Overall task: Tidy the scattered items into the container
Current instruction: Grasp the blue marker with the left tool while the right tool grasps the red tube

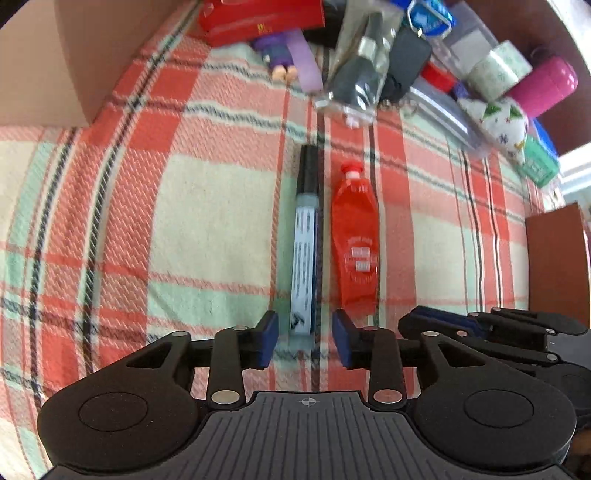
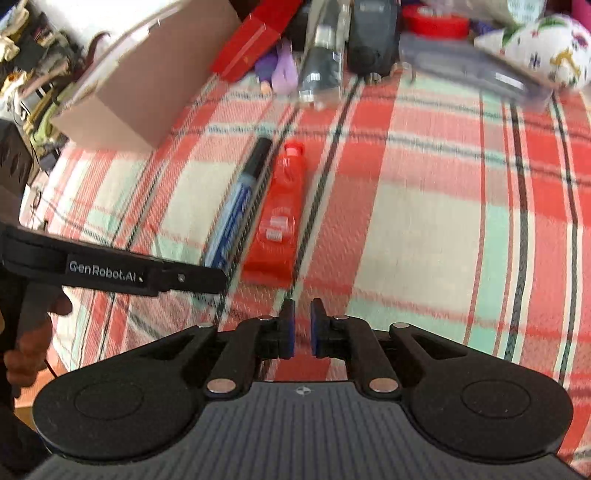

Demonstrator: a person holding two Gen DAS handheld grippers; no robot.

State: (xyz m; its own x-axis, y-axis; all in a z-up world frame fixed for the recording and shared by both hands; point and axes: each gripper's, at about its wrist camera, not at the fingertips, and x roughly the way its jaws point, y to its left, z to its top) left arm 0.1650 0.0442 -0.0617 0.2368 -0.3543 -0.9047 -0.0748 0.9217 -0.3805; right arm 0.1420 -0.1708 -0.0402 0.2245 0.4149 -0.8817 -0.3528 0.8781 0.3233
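A marker with a black cap [image 1: 304,243] and a red tube [image 1: 355,240] lie side by side on the plaid cloth [image 1: 184,206]. My left gripper [image 1: 304,341] is open, its pads on either side of the marker's near end, touching nothing. My right gripper [image 2: 302,328] hangs over the cloth just below the red tube [image 2: 279,218], jaws nearly shut with a narrow gap and empty. The marker [image 2: 238,206] also shows in the right wrist view, with the left gripper's arm [image 2: 110,271] over its near end. A cardboard box [image 2: 147,81] stands at the far left.
A pile of items lies at the far edge: a red box [image 1: 258,18], a purple doll [image 1: 280,55], a bagged black item [image 1: 358,70], a pink cylinder [image 1: 546,85], a patterned pouch [image 1: 498,118], a tape roll [image 1: 495,66]. The right gripper [image 1: 498,332] shows at lower right.
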